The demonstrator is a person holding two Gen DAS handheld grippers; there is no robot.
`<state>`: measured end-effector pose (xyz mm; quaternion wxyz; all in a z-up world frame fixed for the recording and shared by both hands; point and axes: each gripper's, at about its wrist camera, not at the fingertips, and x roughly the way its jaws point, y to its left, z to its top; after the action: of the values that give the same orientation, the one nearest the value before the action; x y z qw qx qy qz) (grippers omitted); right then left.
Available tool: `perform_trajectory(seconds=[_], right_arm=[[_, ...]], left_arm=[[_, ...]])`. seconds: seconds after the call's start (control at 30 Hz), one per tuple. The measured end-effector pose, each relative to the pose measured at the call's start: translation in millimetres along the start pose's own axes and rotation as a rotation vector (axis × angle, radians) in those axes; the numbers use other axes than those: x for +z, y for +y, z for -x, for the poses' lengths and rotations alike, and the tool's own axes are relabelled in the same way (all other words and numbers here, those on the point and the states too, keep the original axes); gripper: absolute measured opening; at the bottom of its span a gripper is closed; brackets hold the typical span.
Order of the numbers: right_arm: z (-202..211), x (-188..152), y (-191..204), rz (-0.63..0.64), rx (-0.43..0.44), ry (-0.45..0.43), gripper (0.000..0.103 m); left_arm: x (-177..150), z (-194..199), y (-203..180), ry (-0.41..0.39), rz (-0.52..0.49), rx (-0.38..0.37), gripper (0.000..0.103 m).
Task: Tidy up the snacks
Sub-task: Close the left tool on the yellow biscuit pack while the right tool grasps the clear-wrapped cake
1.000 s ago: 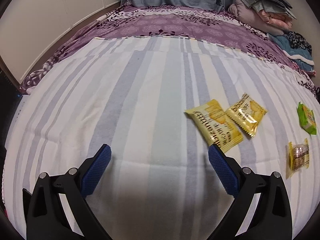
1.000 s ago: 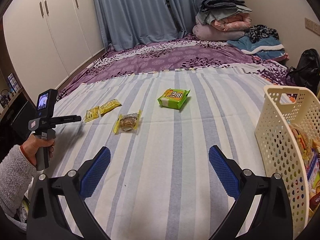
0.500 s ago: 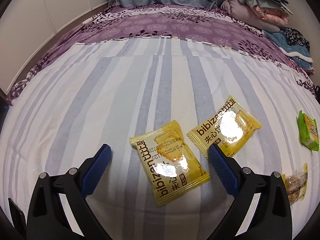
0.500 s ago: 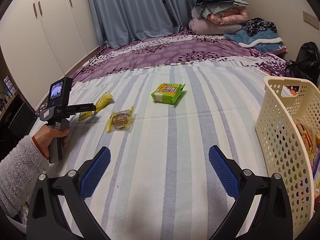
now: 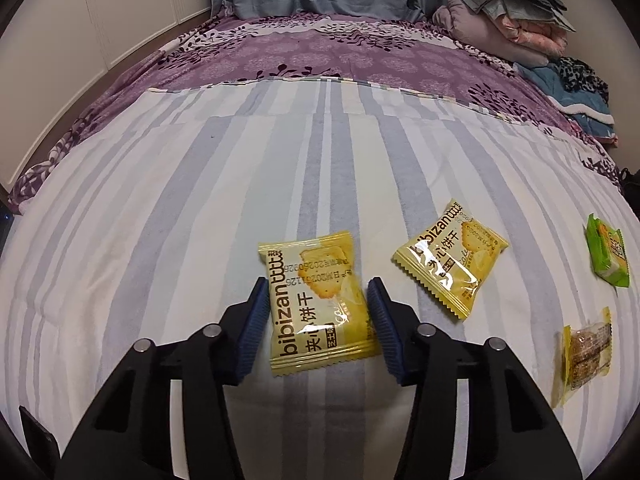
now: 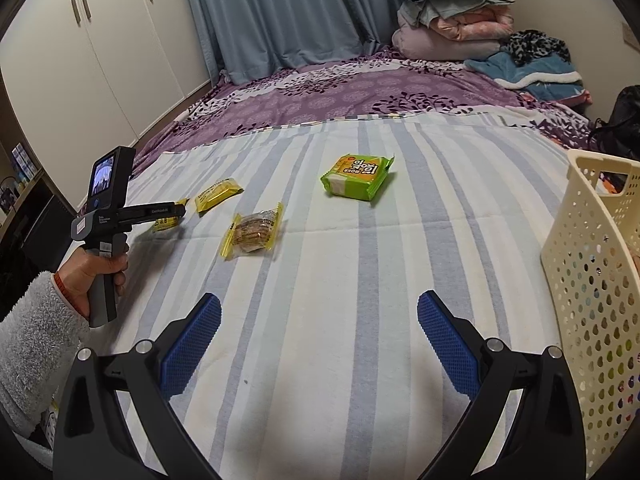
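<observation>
Two yellow biscuit packets [image 5: 316, 300], one basket [image 6: 592, 264]

"bibizan" on both yellow packets [image 5: 316, 300] [image 5: 450, 262]; green pack [image 6: 357, 176] text unreadable.

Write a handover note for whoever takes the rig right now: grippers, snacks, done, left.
Left gripper: jaws closing on the near yellow biscuit packet, which lies flat on the striped sheet; pads at its edges, not lifted.
Right gripper: open, empty, over bare sheet.
Snacks on the sheet: second yellow biscuit packet, clear-wrapped brown cake, green wafer pack.
Cream basket at right edge of the right wrist view, some packets already inside.
Done: some snacks are in the basket.
Left: four snacks to move, likely to the basket, starting with the one between the left jaws.
</observation>
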<state>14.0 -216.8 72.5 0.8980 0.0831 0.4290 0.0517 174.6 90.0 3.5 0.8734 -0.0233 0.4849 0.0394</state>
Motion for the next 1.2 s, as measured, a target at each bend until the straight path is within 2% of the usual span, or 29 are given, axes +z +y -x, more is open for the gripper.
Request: perform_trajectory(seconds=[0.37, 0.8, 1.0, 1.1, 1.13, 1.2], right_arm=[[-30, 9, 21, 0.053, 0.015, 0.033, 0.098], [-113, 44, 71, 0.158, 0.022, 0.085, 0.098], [-146, 50, 86, 0.186, -0.028, 0.123, 0.098], [-160, 52, 88, 0.198, -0.073, 0.152, 0.090], [-163, 51, 88, 0.198, -0.084, 0.159, 0.083], [-161, 51, 87, 0.204, -0.087, 0.147, 0.078]], left_arm=[[-3, 27, 6, -0.060, 0.003, -0.065, 0.048], [-14, 62, 15, -0.109, 0.016, -0.115, 0.048], [-22, 64, 21, -0.101, 0.032, -0.128, 0.048], [-24, 64, 22, -0.098, 0.034, -0.130, 0.048], [-25, 64, 22, -0.097, 0.035, -0.131, 0.048], [-25, 64, 23, -0.099, 0.036, -0.131, 0.048]])
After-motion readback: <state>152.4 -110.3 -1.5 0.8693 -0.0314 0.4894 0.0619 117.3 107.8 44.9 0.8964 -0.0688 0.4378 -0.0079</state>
